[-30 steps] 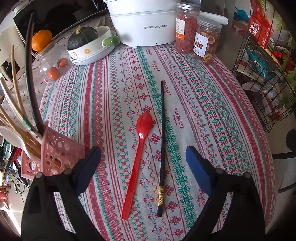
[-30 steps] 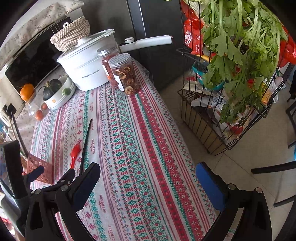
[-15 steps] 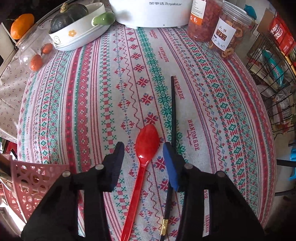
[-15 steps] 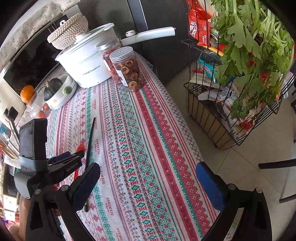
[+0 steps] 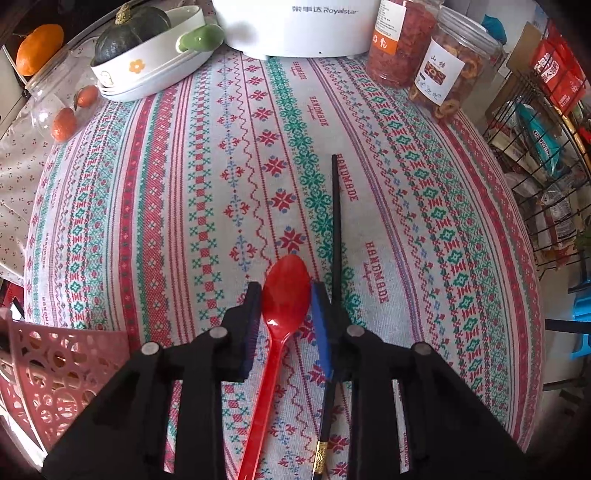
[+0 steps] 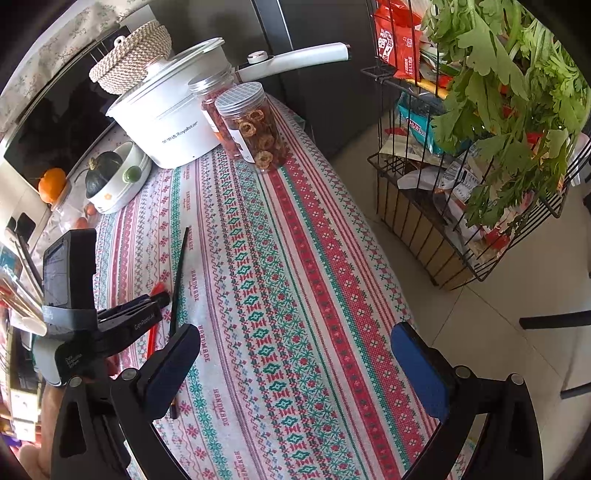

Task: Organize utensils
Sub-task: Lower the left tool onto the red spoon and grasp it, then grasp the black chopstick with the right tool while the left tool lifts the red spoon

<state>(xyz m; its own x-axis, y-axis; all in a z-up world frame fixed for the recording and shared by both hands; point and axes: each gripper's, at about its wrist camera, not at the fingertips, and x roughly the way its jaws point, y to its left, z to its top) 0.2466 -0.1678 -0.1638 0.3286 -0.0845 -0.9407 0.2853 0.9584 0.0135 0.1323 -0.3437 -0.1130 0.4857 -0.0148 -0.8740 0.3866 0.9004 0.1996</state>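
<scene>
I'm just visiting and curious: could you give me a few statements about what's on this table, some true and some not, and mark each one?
1. The red spoon lies between the left claw's closing jaws. True.
2. The black chopstick stands in the pink holder. False: it lies flat on the tablecloth.
3. The right claw holds a jar. False: it is open and empty.
4. A dark squash sits in a white bowl. True.

Your right gripper (image 6: 295, 365) hangs with jaws wide apart over the cloth-covered surface (image 6: 295, 258). Your left gripper (image 6: 162, 297) is closing around the red spoon (image 6: 152, 338) beside the black chopstick (image 6: 179, 273).
</scene>
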